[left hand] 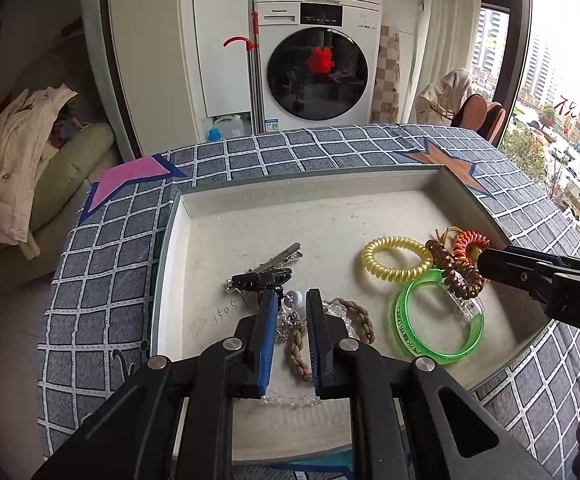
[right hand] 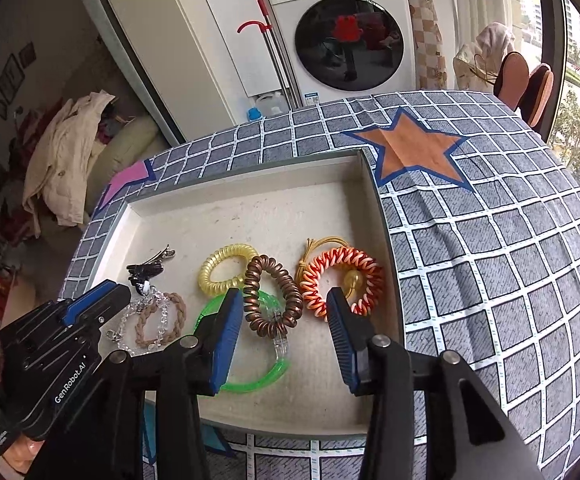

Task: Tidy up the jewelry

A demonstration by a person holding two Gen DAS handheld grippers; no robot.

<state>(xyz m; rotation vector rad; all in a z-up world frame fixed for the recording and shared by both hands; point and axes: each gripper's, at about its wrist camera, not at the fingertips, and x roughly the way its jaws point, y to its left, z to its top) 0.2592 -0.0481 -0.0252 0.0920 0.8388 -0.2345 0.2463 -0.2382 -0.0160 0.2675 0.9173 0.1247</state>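
A shallow white tray (left hand: 330,184) (right hand: 249,184) lies on the checked tablecloth and holds the jewelry. My left gripper (left hand: 292,300) is open over a silver chain (left hand: 290,322), a tan braided band (left hand: 298,350) and a clear bead bracelet (left hand: 290,400), beside black hair clips (left hand: 259,278). My right gripper (right hand: 283,298) is open above a brown coil band (right hand: 271,300) lying on a green bangle (right hand: 257,380). A yellow coil band (right hand: 225,268) lies to its left and an orange-and-white coil band (right hand: 342,284) to its right.
The checked tablecloth (right hand: 490,260) has an orange star (right hand: 410,148) right of the tray and a pink star (left hand: 129,180) to its left. A washing machine (left hand: 318,68) stands behind the table, a sofa with clothes (left hand: 29,152) at the left.
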